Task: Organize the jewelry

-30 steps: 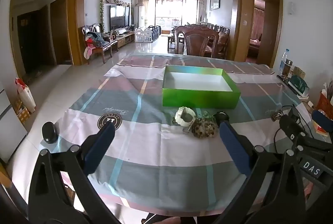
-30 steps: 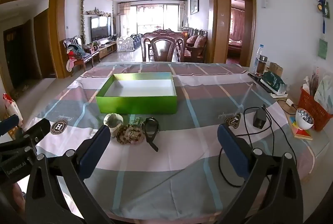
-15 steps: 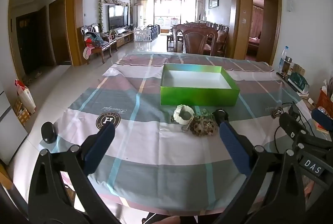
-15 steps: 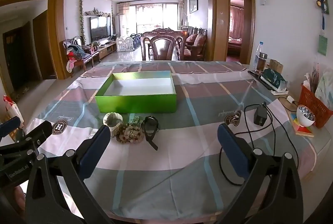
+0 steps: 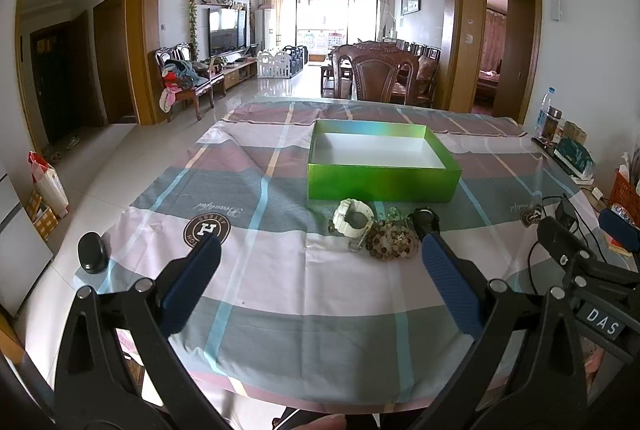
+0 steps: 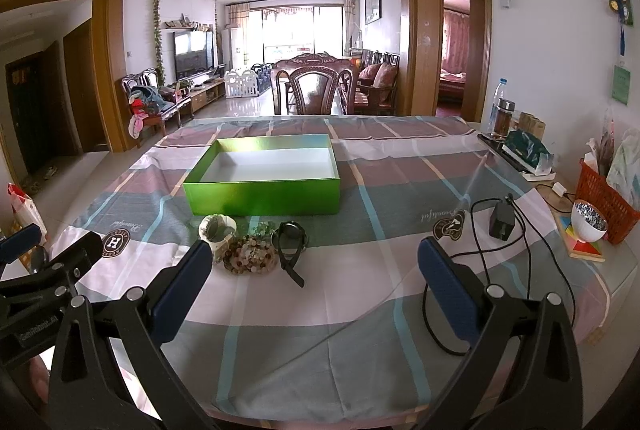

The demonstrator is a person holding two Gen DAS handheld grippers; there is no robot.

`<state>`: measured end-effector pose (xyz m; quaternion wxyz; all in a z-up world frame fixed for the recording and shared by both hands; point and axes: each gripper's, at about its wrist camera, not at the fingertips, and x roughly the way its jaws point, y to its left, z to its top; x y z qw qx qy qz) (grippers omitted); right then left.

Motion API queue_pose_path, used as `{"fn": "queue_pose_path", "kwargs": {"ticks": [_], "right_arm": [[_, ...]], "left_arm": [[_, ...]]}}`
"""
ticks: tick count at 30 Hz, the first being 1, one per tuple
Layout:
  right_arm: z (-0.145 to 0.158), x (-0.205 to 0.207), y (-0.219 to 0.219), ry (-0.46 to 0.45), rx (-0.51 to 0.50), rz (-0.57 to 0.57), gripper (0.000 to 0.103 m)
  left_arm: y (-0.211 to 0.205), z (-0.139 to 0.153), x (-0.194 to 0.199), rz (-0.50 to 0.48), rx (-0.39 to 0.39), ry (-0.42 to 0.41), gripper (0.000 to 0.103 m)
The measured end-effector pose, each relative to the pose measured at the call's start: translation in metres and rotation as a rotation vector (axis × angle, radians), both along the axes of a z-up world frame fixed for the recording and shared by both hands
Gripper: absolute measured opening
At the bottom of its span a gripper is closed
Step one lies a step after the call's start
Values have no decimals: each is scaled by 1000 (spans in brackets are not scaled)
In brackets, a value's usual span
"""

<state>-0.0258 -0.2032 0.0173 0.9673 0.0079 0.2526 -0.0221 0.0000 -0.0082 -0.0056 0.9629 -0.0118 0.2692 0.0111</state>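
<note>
A green open box with a white inside stands mid-table. Just in front of it lie a white watch, a heap of brown and pale beads, and a black watch with its strap pointing toward me. My left gripper hovers open above the near table, short of the jewelry. My right gripper is also open and holds nothing; the beads and black watch sit between its fingers in view, farther off.
The table wears a plaid cloth. A black charger with looping cable lies at the right, beside a bowl and a red basket. A small black object rests at the table's left edge. Bottles and a tissue pack line the far right.
Both views have shifted only slightly; the jewelry and box lie where they were. Both grippers stay open.
</note>
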Motion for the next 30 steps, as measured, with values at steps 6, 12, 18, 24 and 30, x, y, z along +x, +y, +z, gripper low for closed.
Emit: {"fn": "queue_pose_path", "kwargs": {"ticks": [6,12,18,24,30], "right_arm": [[-1,0,2,1,2,1,100],[0,0,1,1,2,1,100],[0,0,0,1,5,1,100],[-5,1,2,1,5,0,100],[-4,1,1,2,6,1,100]], "left_arm": [[0,-1,1,1,1,0,99],[1,0,1,-1,0,1,99],[1,-1,1,1,0,1,99],[1,-3,1,1,1,1,99],[1,-3,1,3,1,2,99]]}}
